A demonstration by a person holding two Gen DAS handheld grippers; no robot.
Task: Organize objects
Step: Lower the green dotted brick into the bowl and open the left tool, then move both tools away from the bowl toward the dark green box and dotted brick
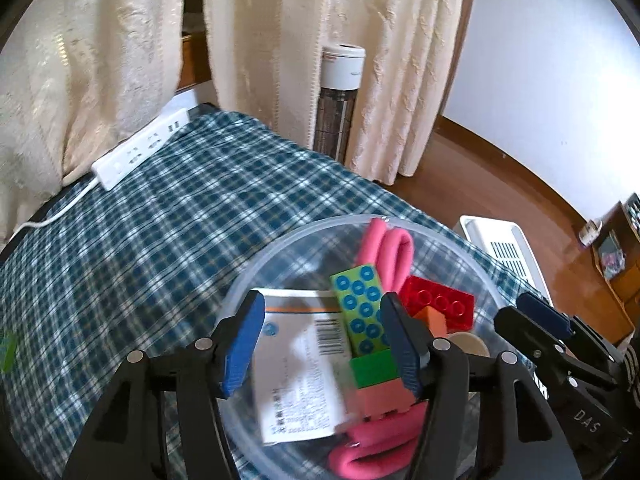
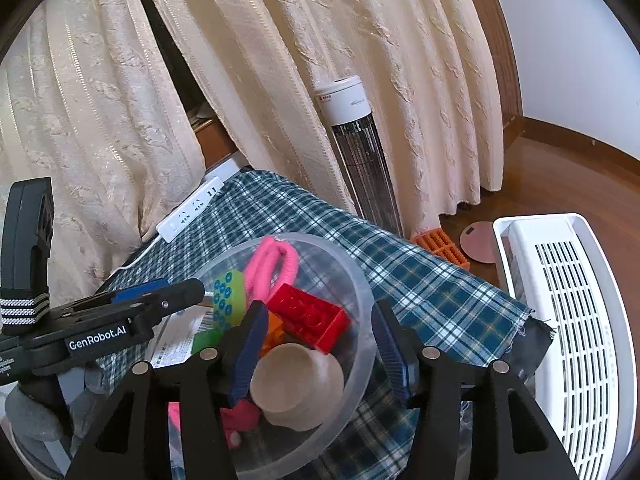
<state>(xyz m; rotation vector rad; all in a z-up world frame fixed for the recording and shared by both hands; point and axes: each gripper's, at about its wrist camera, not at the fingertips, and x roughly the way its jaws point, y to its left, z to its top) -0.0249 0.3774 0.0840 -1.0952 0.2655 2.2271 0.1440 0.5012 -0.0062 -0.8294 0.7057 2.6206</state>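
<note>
Bowl [image 1: 256,276] rim between both jaws

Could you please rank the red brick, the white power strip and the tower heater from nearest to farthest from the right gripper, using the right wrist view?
1. Red brick, in the bowl, just ahead of the right gripper.
2. White power strip, far-left table edge.
3. Tower heater, on the floor beyond.

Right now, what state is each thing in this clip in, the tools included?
Left tool: open, over the bowl.
Right tool: open, straddling the bowl's rim.
Clear plastic bowl: upright on the plaid cloth, filled.
Red toy brick: tilted, atop the pile.
Pink foam loop: leaning on the wall.
White power strip: flat, nothing plugged.
</note>
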